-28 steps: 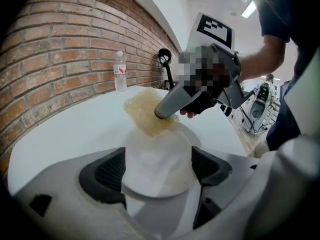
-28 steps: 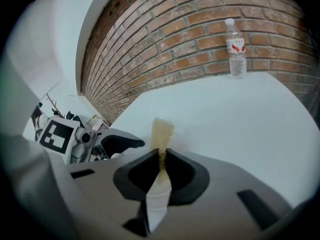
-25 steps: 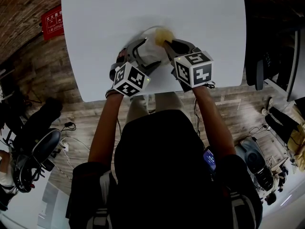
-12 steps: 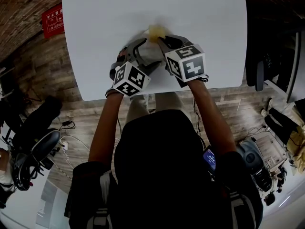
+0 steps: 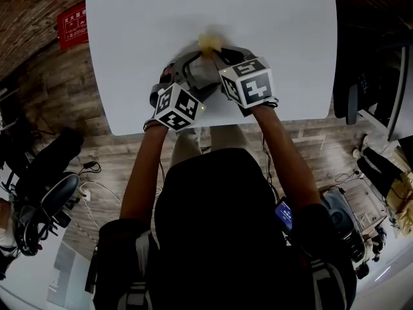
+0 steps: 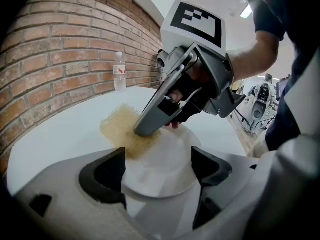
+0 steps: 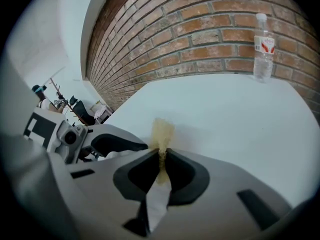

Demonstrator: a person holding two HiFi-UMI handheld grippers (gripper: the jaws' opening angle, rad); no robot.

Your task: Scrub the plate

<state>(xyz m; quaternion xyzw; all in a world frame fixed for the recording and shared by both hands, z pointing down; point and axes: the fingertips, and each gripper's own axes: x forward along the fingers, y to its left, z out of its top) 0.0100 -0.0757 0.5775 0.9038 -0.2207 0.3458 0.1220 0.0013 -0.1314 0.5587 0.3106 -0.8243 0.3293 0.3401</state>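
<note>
A small white plate lies near the front edge of the white table. My left gripper has its jaws wide apart, one against each side of the plate's rim, holding it. The right gripper is shut on a yellow sponge. It presses the sponge on the plate's far left rim and onto the table beside it. From the head view the sponge shows just beyond the right gripper, and the left gripper sits close beside it. Both grippers hide most of the plate there.
A clear water bottle stands at the table's far end by the brick wall. Office chairs and cables lie on the wooden floor around the table. A red sign hangs on the wall at the left.
The right gripper has carried the sponge leftward and a little farther across the plate. The left gripper has stayed in place on the plate.
</note>
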